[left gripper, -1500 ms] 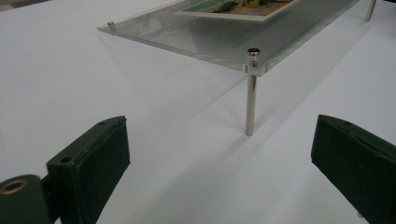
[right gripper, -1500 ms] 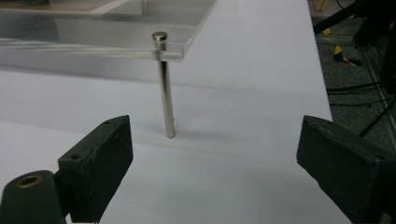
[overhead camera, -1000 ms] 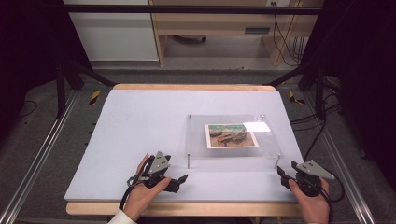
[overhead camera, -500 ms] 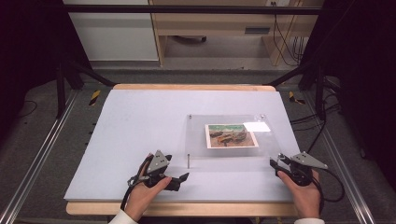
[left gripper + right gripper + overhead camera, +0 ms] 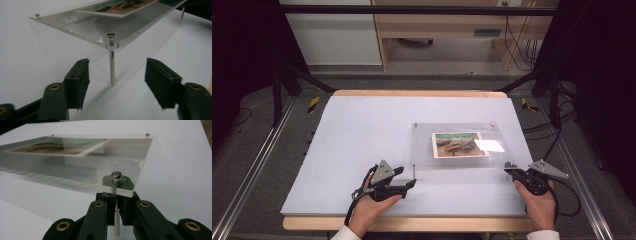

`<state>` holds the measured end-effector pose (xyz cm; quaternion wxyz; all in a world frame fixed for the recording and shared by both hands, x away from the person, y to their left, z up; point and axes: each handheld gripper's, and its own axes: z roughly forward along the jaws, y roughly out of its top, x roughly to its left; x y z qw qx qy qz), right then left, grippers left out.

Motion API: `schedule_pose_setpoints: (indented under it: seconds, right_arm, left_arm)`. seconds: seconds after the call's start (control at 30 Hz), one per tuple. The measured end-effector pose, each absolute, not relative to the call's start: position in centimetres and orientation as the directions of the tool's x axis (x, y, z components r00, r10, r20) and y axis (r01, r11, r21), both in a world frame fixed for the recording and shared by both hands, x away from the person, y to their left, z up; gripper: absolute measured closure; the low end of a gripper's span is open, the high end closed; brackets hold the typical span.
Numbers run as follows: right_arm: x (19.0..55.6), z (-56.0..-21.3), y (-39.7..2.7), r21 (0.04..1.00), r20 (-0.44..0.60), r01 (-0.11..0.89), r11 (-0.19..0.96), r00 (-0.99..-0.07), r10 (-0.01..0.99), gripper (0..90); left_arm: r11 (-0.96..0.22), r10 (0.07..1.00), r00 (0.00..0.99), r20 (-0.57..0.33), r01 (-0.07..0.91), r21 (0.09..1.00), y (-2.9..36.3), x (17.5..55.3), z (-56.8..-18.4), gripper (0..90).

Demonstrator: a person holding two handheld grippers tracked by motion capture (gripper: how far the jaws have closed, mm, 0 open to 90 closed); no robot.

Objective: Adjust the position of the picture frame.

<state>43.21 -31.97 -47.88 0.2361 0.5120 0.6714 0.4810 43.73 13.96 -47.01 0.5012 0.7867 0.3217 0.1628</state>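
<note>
One clear acrylic frame (image 5: pixel 455 146) holding one picture (image 5: pixel 459 144), raised on four corner posts mid-counter (image 5: pixel 362 130): my right claw (image 5: pixel 116 206) clamped on its near-right post (image 5: pixel 116 225), my left claw (image 5: pixel 117 83) closing, jaws apart, around the near-left post (image 5: pixel 112 66), untouched.

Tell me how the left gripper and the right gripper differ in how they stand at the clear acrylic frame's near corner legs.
The left gripper has been closing, but its black fingers stand apart on either side of the thin metal leg, not touching it; the right gripper has just shut on its corner leg under the clear acrylic frame. The left sits at the near left corner, the right at the near right. Both rest low over the white table.
</note>
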Motion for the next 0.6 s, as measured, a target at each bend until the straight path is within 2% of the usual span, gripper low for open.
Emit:
schedule_pose_setpoints:
  seconds: [0.07, 0.23, 0.5, 0.6]
  right_arm:
    - [43.3, -47.6, -32.1, 0.889, 0.213, 0.456, -0.03, -0.356, 0.91, 83.7]
    - [43.3, -47.4, -32.3, 0.888, 0.238, 0.456, -0.055, -0.355, 0.904, 83.5]
    - [43.3, -47.3, -32.3, 0.886, 0.241, 0.461, -0.053, -0.359, 0.902, 83.6]
    - [43.4, -47.3, -32.3, 0.888, 0.229, 0.457, -0.043, -0.361, 0.904, 83.6]
  left_arm:
    - [-0.263, 0.672, 0.736, -0.082, 0.341, 0.903, 13.6, 44.3, -47.1, 49.6]
    - [-0.238, 0.683, 0.724, -0.096, 0.345, 0.908, 12.8, 45.4, -47.7, 65.1]
    - [-0.132, 0.677, 0.714, -0.178, 0.356, 0.925, 12.2, 46.0, -48.0, 83.5]
    - [-0.12, 0.673, 0.713, -0.197, 0.368, 0.922, 12.2, 46.0, -48.0, 84.1]
